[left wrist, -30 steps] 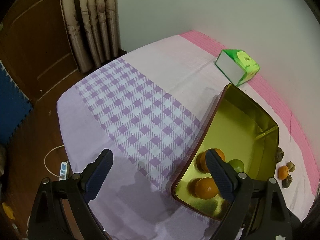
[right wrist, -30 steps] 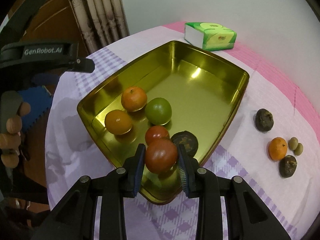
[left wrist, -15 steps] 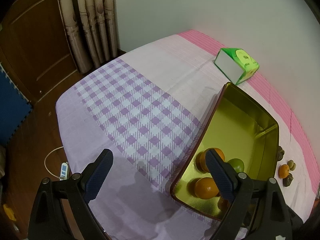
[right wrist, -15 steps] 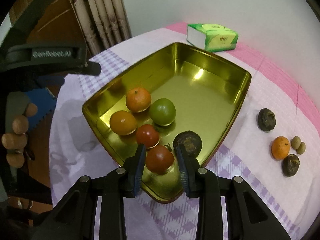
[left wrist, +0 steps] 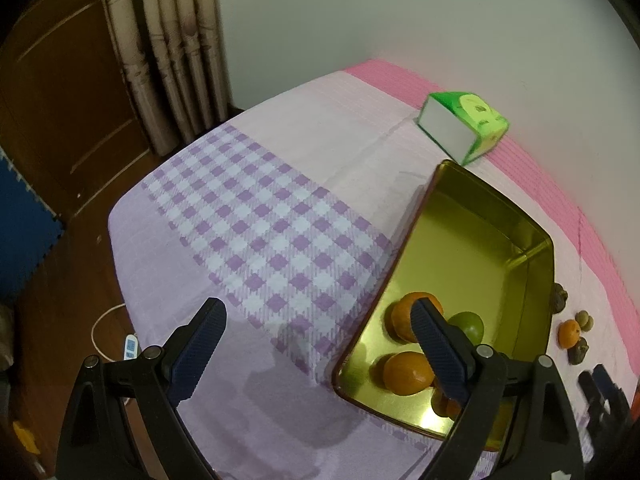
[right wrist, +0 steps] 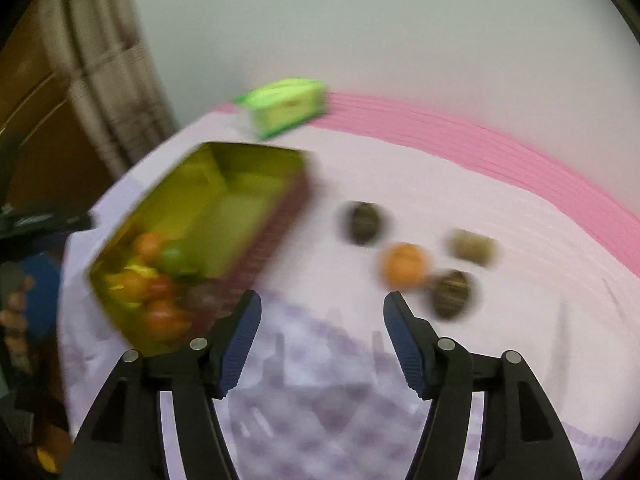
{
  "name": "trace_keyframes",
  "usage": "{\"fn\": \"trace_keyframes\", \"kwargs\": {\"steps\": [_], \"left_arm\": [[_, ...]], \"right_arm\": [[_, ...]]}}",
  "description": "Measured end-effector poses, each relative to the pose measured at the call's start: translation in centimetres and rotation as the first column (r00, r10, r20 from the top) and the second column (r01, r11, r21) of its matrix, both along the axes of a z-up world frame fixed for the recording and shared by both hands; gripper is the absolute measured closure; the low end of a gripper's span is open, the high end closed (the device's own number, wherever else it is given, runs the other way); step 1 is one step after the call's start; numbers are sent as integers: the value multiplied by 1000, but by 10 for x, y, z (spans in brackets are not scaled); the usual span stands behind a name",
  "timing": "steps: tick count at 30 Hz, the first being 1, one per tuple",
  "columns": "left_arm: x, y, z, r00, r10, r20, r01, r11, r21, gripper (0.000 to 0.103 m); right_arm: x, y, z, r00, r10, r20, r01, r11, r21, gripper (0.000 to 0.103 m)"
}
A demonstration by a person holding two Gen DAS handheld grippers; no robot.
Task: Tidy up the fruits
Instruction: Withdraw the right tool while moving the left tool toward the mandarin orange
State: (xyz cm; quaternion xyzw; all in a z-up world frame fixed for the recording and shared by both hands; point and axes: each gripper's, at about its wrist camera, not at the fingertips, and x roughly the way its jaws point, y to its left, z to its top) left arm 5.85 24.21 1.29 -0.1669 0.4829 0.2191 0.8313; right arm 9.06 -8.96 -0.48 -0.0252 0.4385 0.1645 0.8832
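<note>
Gold metal tin [left wrist: 480, 240] is filling the right half of my left wrist view, and I'm counting two oranges [left wrist: 406, 372] and a green fruit [left wrist: 468, 326] sitting at its near end. Left gripper [left wrist: 316, 354] is hanging wide open over the cloth, holding nothing. At the right edge, outside the tin, an orange [left wrist: 569, 333] and some dark and small pale pieces are still waiting on the cloth. Lilac checked tablecloth [left wrist: 260, 232] is covering the table, going pink along the wall; green tissue box [left wrist: 464, 130] is sitting upper right, curtain [left wrist: 168, 48] and a wooden door upper left, blue floor mat at left edge.

Right wrist view is smearing badly. Right gripper [right wrist: 322, 340] has just been opening its jaws; they're standing about half apart with nothing between them. Tin [right wrist: 208, 232] is sitting at left centre with a cluster of orange, red and green fruit in its near corner. I'm judging roughly half done: loose orange [right wrist: 404, 266], two dark fruits [right wrist: 362, 223] and a pale pair [right wrist: 472, 245] are still lying right of centre, just past the fingertips. I'm reading those as next.
</note>
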Motion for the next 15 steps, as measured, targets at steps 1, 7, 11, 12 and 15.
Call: {"fn": "trace_keyframes", "kwargs": {"steps": [1,7,11,12,15], "left_arm": [[1,-4,0,1000,-17,2,17,1000,9,12],[5,-30,6,993,-119,13,117,988,98,12],[8,-48,7,984,-177,12,174,977,126,12],[9,-54,7,980,-197,11,194,972,130,12],[13,-82,8,959,-284,-1,281,949,140,12]], "right_arm": [[4,-20,-5,999,-53,0,53,999,-13,37],[18,-98,-28,970,-242,-6,241,968,-70,19],[23,-126,-39,957,-289,4,288,953,-97,6],[25,-129,-42,957,-290,10,289,951,-106,6],[32,-137,-50,959,-284,12,283,950,-130,6]]}}
